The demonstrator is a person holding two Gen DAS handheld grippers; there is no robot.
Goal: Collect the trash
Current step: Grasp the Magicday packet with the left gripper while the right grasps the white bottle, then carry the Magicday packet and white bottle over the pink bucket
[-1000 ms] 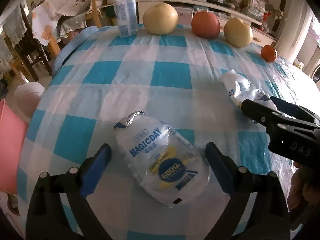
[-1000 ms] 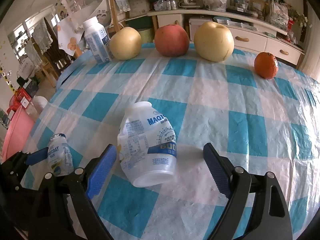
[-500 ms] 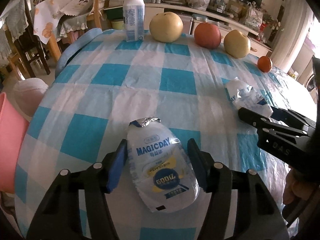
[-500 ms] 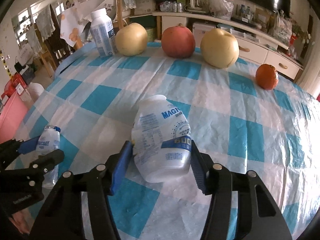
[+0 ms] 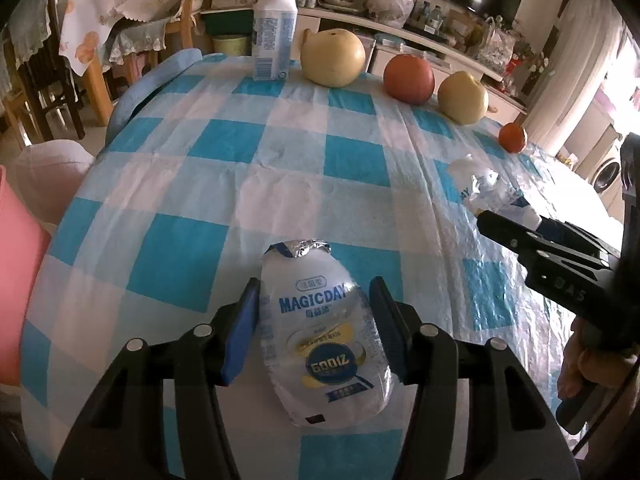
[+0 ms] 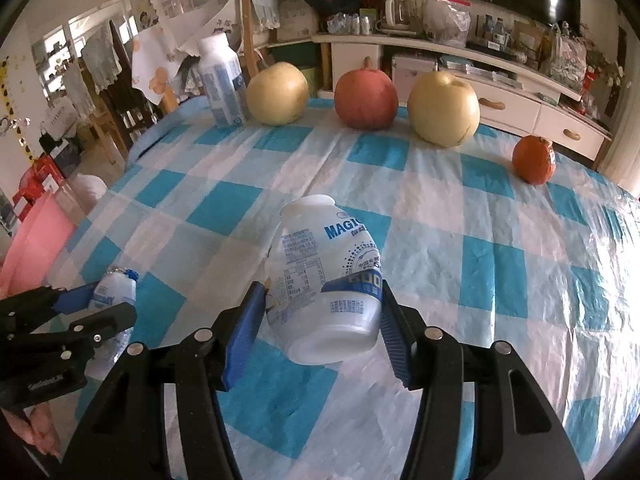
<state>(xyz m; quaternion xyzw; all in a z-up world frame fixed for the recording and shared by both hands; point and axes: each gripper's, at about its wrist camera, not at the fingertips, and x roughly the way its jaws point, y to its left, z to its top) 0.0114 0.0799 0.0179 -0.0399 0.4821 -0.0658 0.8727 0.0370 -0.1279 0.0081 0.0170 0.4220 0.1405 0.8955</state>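
A crushed clear MAGICDAY bottle (image 5: 320,328) with a torn foil top lies on the blue-checked tablecloth (image 5: 224,184). My left gripper (image 5: 314,284) straddles it; its jaws are closing and both blue pads touch the bottle's sides. A white MAGICDAY bottle (image 6: 324,276), neck pointing away, sits tilted between the pads of my right gripper (image 6: 322,288), which is shut on its lower body. The right wrist view shows the left gripper (image 6: 80,308) and its bottle (image 6: 114,292) at the far left. In the left wrist view the right gripper (image 5: 516,228) holds its bottle (image 5: 478,188) at the right.
Along the far edge stand an upright white bottle (image 6: 222,80), two yellow pears (image 6: 278,94) (image 6: 444,108), a red fruit (image 6: 366,98) and a small orange (image 6: 534,160). A pink bin (image 5: 16,280) and a white-lined bin (image 5: 48,176) stand off the table's left edge.
Both grippers' jaws have come in from wide apart to the sides of their bottles. The left view has shifted forward, and its bottle now points straight away.
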